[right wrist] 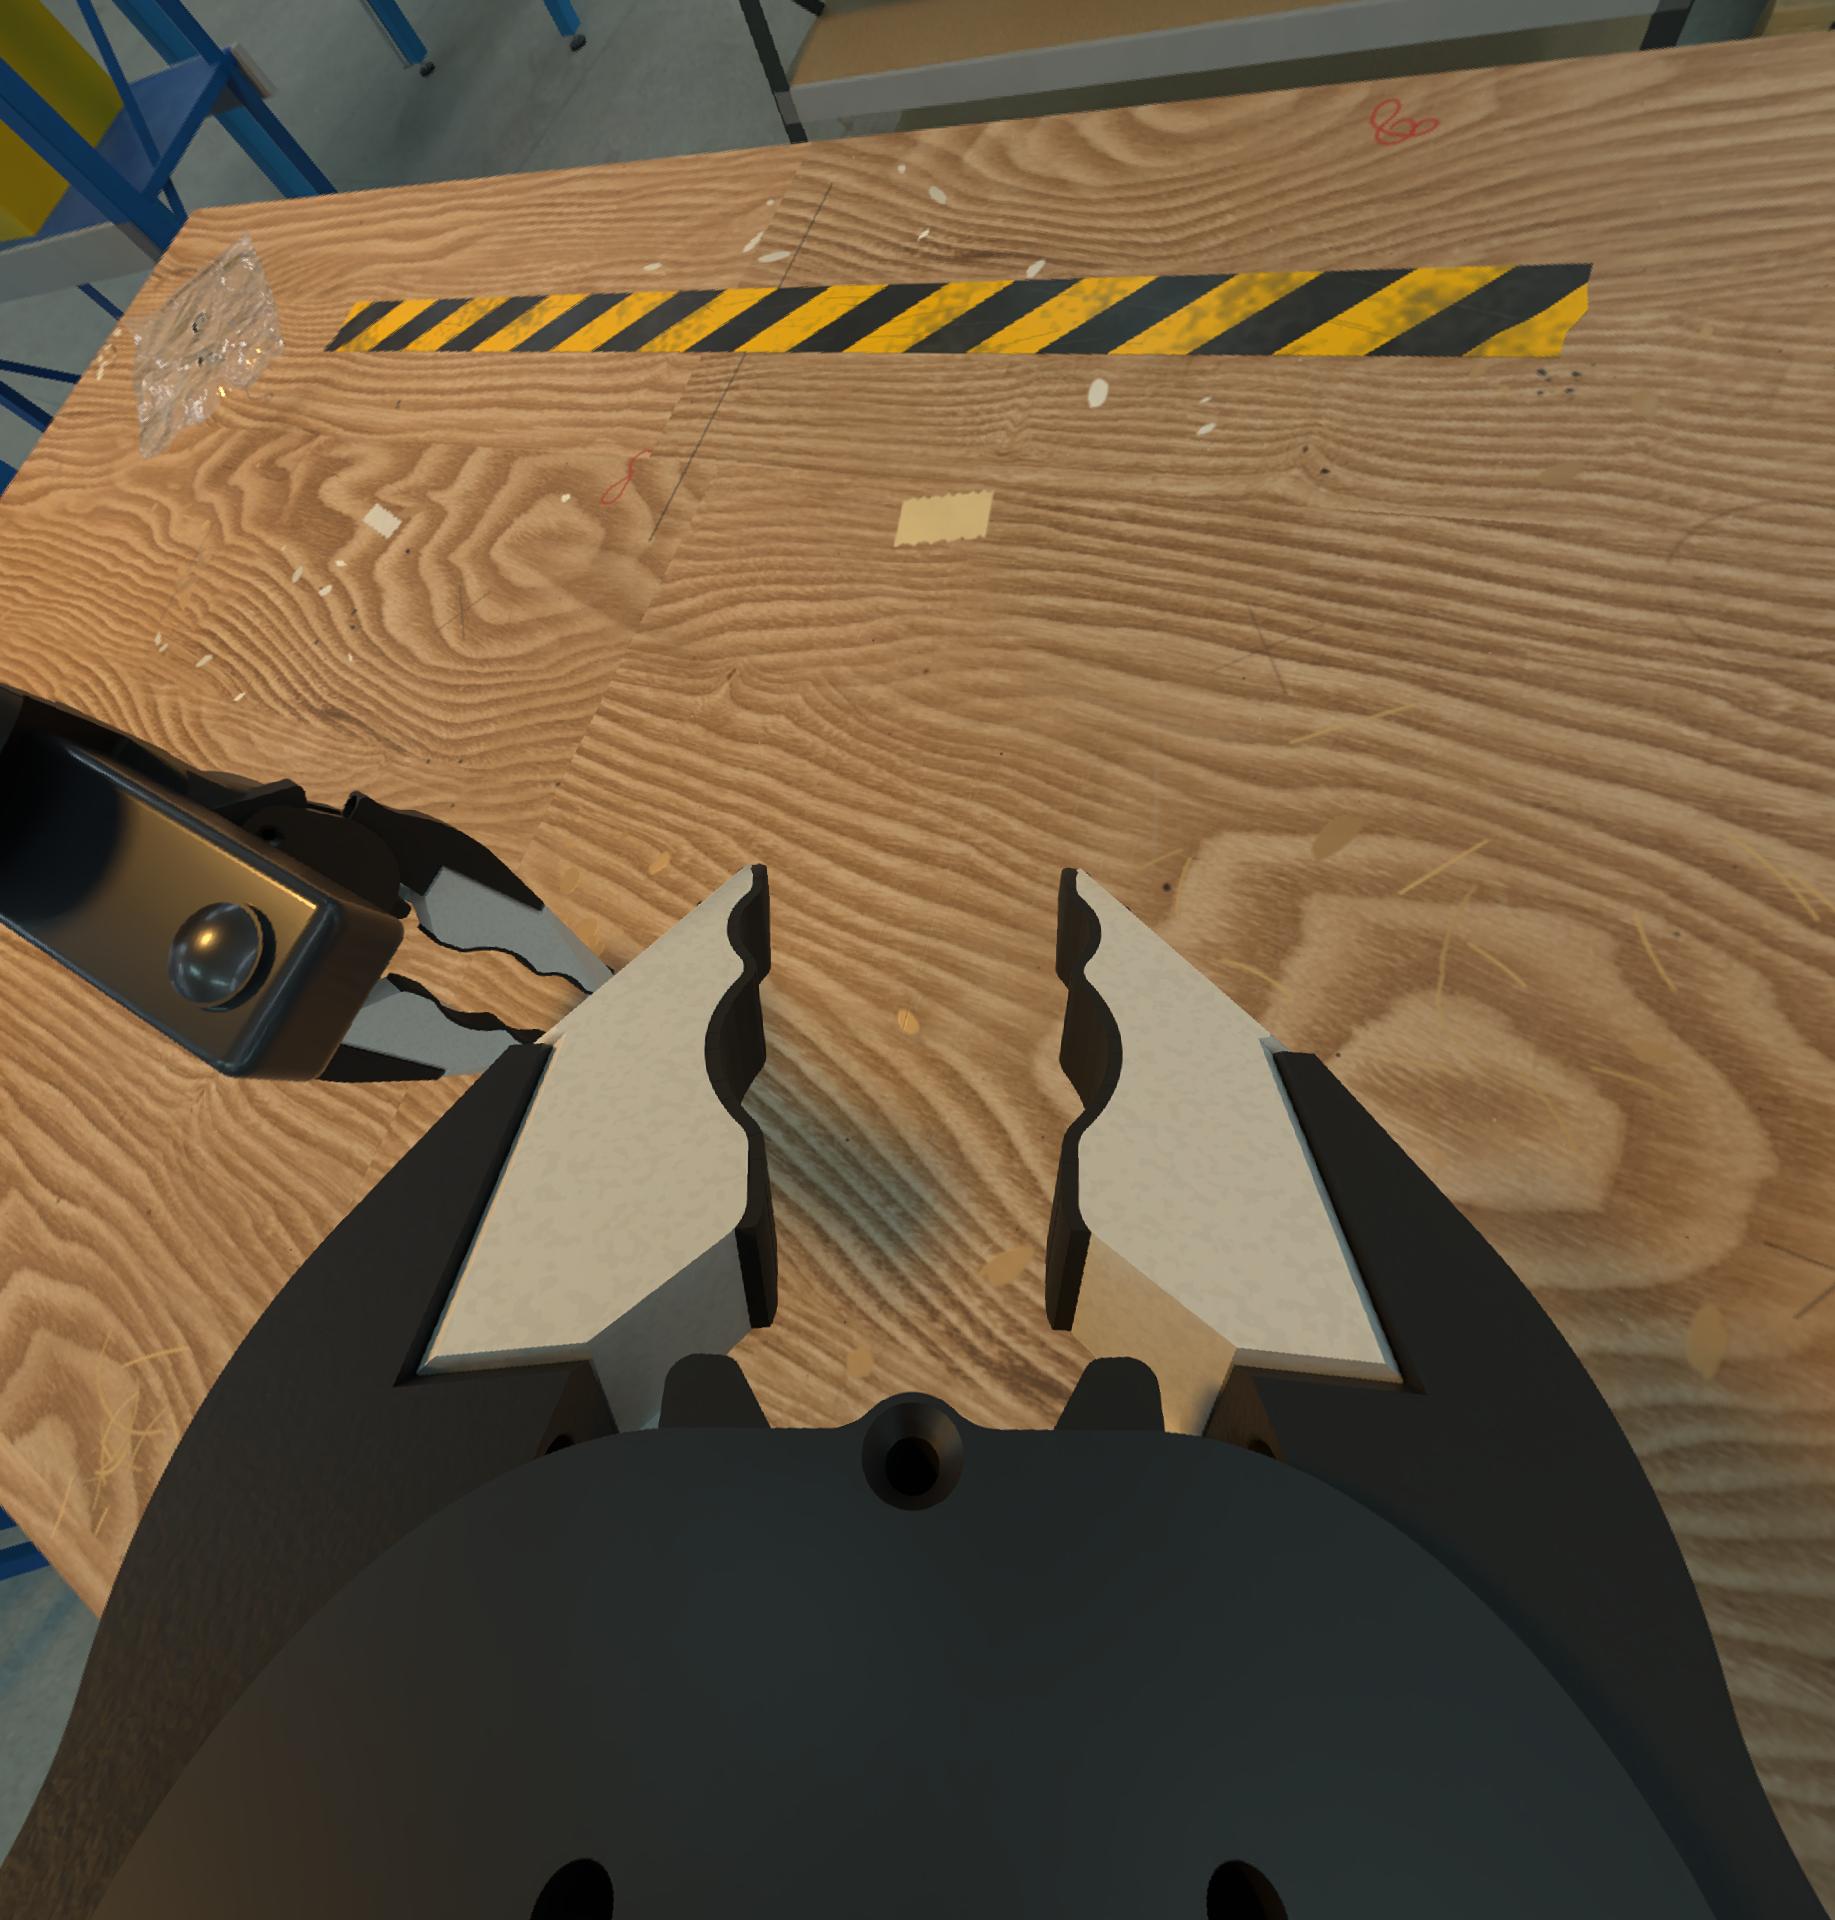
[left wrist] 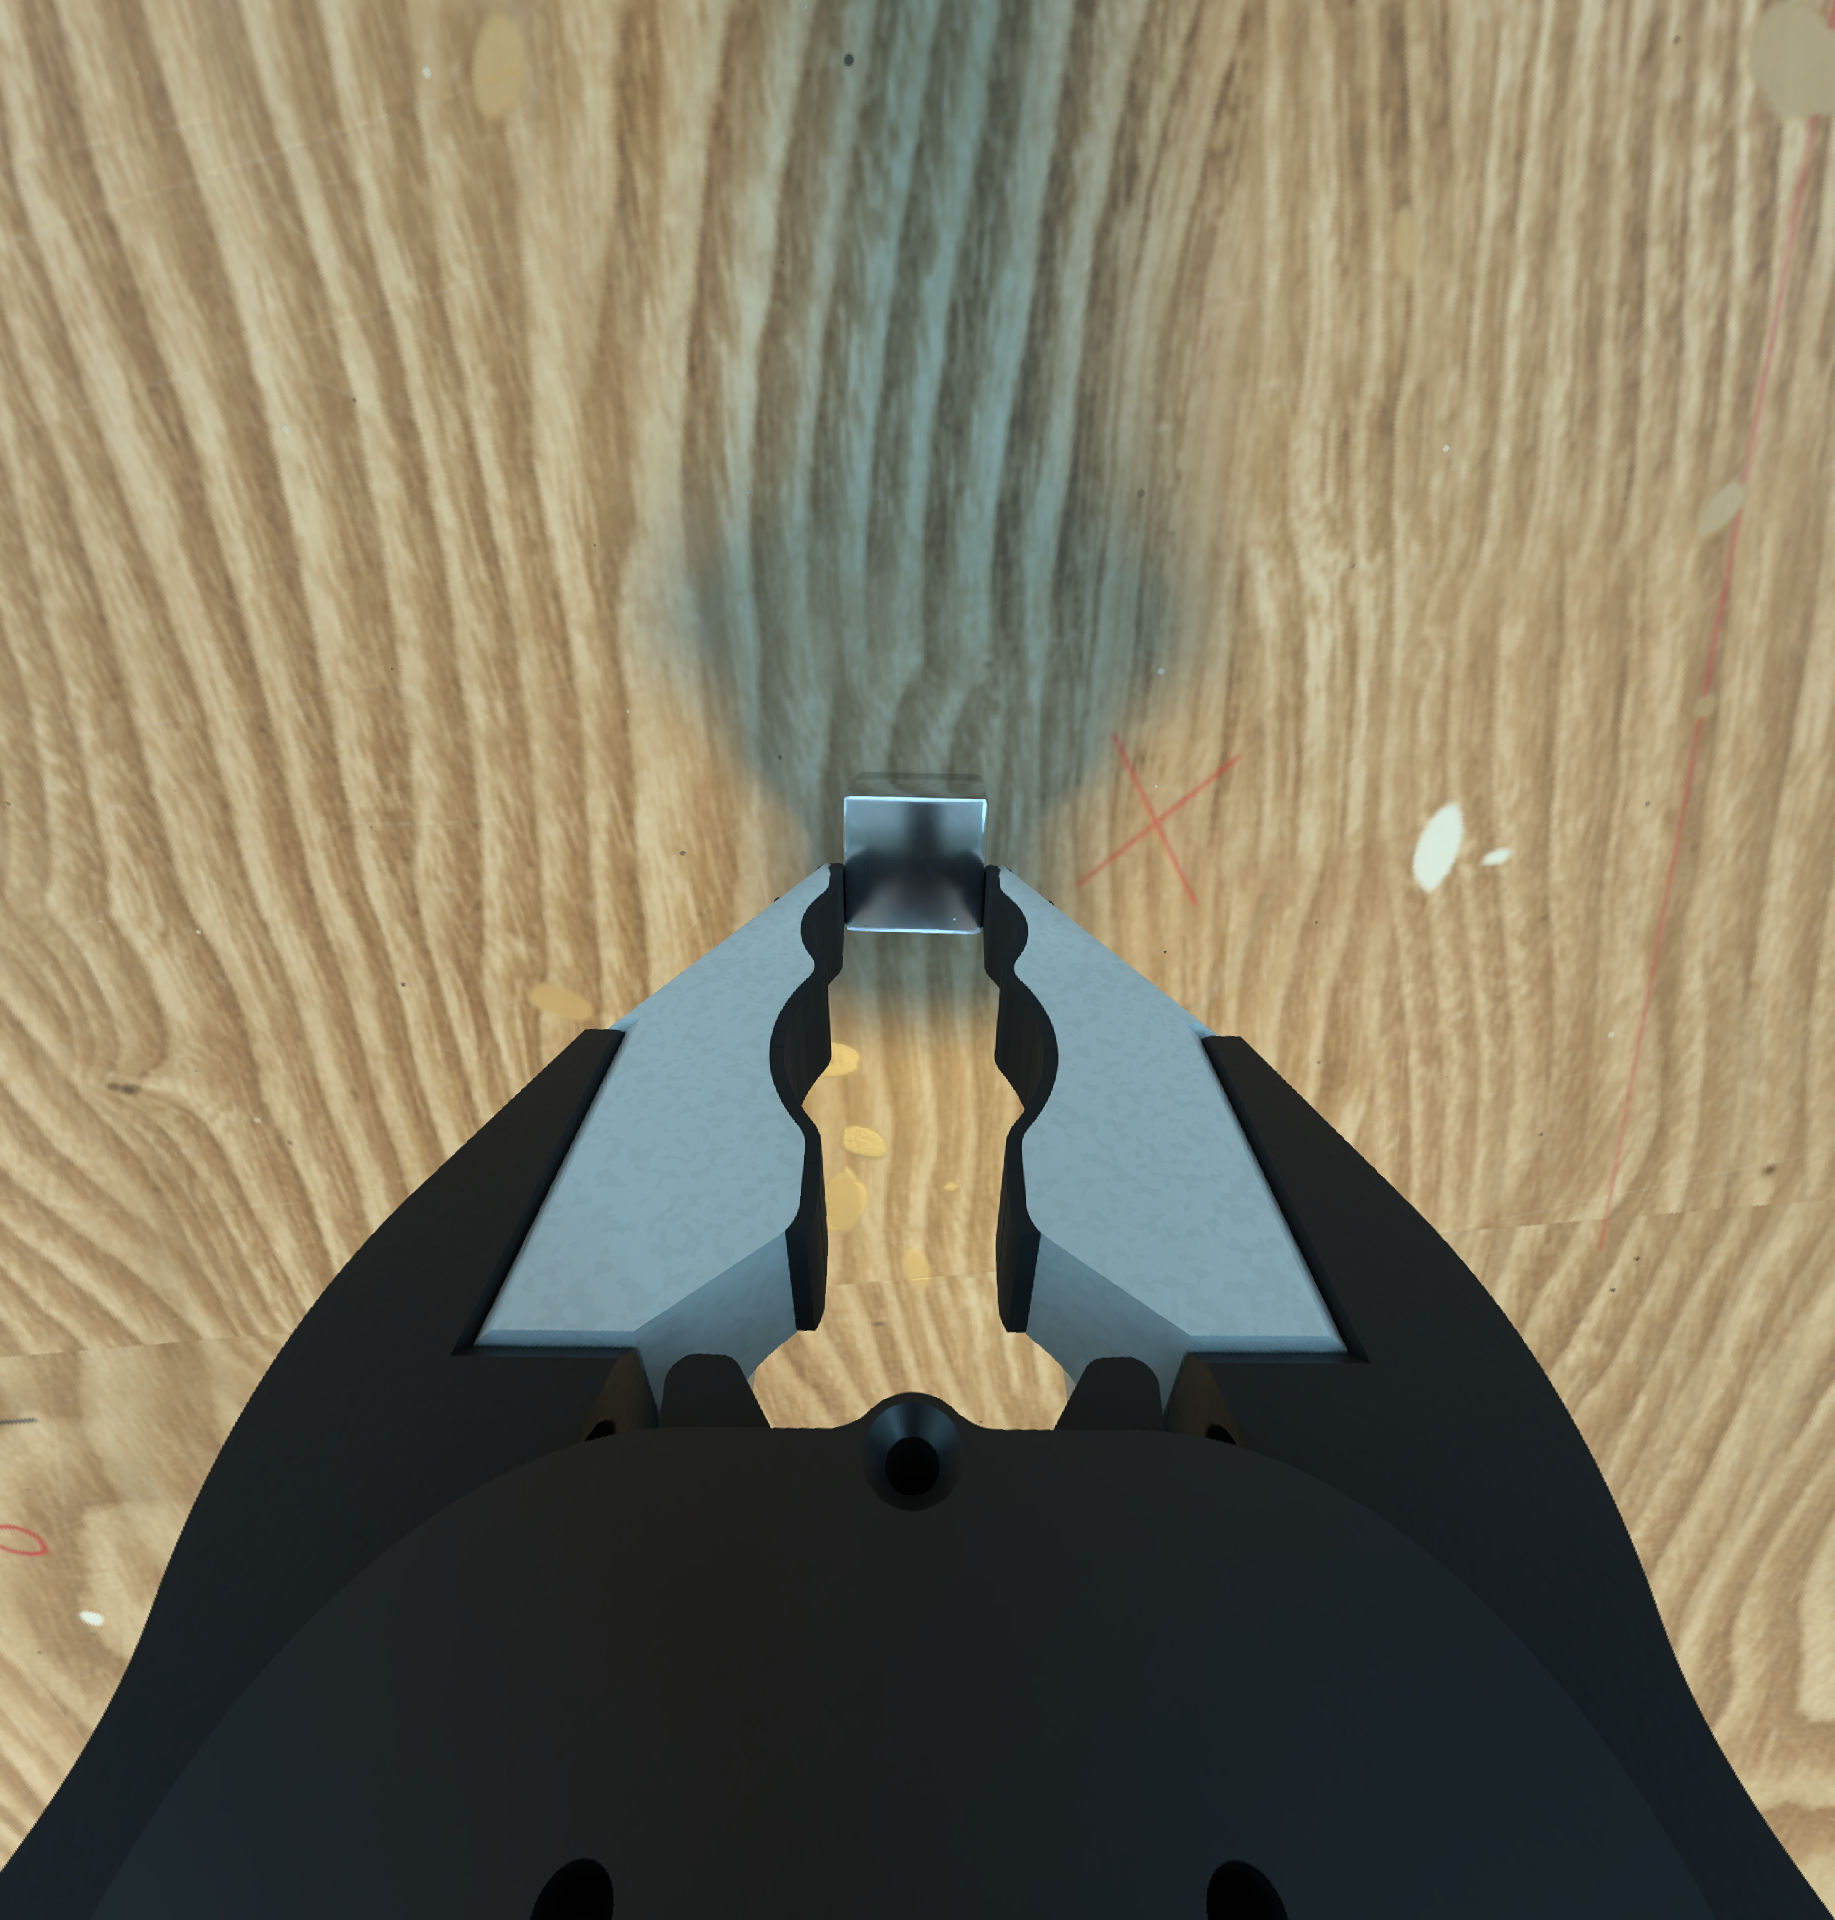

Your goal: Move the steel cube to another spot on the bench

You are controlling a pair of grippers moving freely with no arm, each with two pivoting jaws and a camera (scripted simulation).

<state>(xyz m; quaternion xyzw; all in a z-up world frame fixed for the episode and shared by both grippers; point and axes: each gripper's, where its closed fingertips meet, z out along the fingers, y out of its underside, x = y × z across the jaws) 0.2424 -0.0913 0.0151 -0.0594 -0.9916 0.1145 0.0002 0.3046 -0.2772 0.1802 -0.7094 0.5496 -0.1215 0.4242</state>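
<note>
The steel cube (left wrist: 913, 844) is small and shiny and sits between the fingertips of my left gripper (left wrist: 913, 891), which is shut on it. The gripper points down at the wooden bench (left wrist: 373, 520) and throws a dark shadow ahead of the cube. I cannot tell whether the cube touches the wood. My right gripper (right wrist: 911, 883) is open and empty above the bench. In the right wrist view the left gripper (right wrist: 477, 966) lies low at the left. Its fingertips and the cube are hidden behind my right gripper's left finger (right wrist: 643, 1091).
A red X mark (left wrist: 1157, 821) is drawn just right of the cube. A yellow-black hazard tape strip (right wrist: 954, 312) runs across the far bench. Crumpled clear plastic (right wrist: 206, 343) lies at the far left corner, and a scrap of beige tape (right wrist: 944, 517) mid-bench. Blue racking (right wrist: 165, 125) stands beyond the left edge.
</note>
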